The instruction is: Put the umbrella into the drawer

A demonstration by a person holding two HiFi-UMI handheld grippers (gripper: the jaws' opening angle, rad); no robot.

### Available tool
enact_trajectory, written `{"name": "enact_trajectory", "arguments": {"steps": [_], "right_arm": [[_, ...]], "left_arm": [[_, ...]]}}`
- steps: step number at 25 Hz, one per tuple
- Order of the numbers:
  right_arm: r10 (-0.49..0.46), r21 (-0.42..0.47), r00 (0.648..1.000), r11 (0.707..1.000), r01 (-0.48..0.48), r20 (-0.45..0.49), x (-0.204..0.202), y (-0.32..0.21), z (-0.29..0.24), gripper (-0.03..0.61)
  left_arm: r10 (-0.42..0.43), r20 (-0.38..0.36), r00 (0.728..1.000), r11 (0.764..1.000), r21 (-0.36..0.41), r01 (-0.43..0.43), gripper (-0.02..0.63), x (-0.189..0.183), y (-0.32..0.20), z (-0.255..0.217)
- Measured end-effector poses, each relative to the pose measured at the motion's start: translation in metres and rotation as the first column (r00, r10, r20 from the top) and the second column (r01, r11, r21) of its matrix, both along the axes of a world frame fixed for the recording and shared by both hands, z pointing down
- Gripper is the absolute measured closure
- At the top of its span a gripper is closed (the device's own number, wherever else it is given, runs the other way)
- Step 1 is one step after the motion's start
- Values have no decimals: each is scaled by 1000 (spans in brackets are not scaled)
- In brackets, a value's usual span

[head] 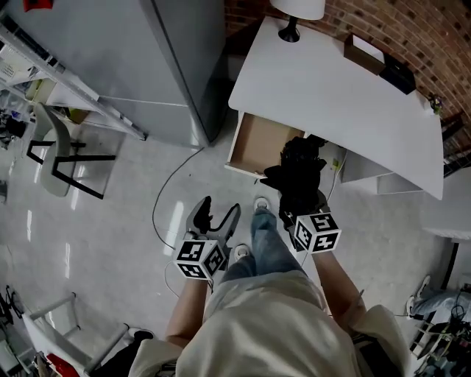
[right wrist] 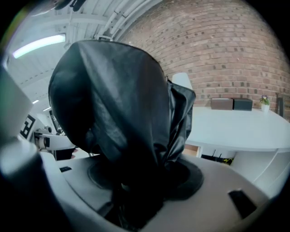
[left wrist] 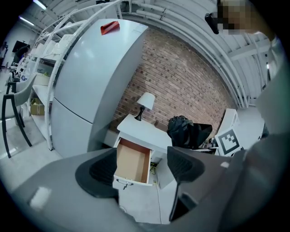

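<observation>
A folded black umbrella [head: 298, 173] is clamped in my right gripper [head: 300, 200], just in front of the open drawer [head: 259, 143]. In the right gripper view the umbrella [right wrist: 122, 113] fills most of the picture and sits between the two jaws. In the left gripper view the umbrella [left wrist: 183, 130] hangs to the right of the drawer [left wrist: 132, 162], whose bare wooden bottom shows empty. My left gripper [head: 221, 215] is open with nothing between its fingers, lower left of the drawer, above the floor.
The drawer belongs to a white desk [head: 338, 96] against a brick wall, with a lamp [head: 293, 18] and a box [head: 364, 53] on top. A tall grey cabinet [head: 147, 66] stands to the left. A cable [head: 165, 195] lies on the floor. The person's legs and shoes [head: 261, 205] are below the drawer.
</observation>
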State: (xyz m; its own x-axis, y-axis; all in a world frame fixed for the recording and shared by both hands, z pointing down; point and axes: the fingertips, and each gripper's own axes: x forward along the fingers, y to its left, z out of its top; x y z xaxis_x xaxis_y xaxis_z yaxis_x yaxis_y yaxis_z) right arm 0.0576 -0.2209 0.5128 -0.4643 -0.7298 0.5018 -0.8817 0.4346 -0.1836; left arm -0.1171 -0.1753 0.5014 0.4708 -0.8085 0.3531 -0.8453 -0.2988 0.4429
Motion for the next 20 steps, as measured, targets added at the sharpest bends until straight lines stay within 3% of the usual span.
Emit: {"name": "enact_trajectory", "arguments": {"steps": [10, 20], "right_arm": [[-125, -102, 988, 988, 115, -95, 3, -84, 92, 328], [-292, -218, 939, 943, 251, -182, -12, -131, 186, 328]], "left_arm": [[-25, 6, 1000, 996, -85, 26, 262, 25, -66, 55], [-68, -4, 998, 987, -145, 67, 262, 33, -102, 95]]}}
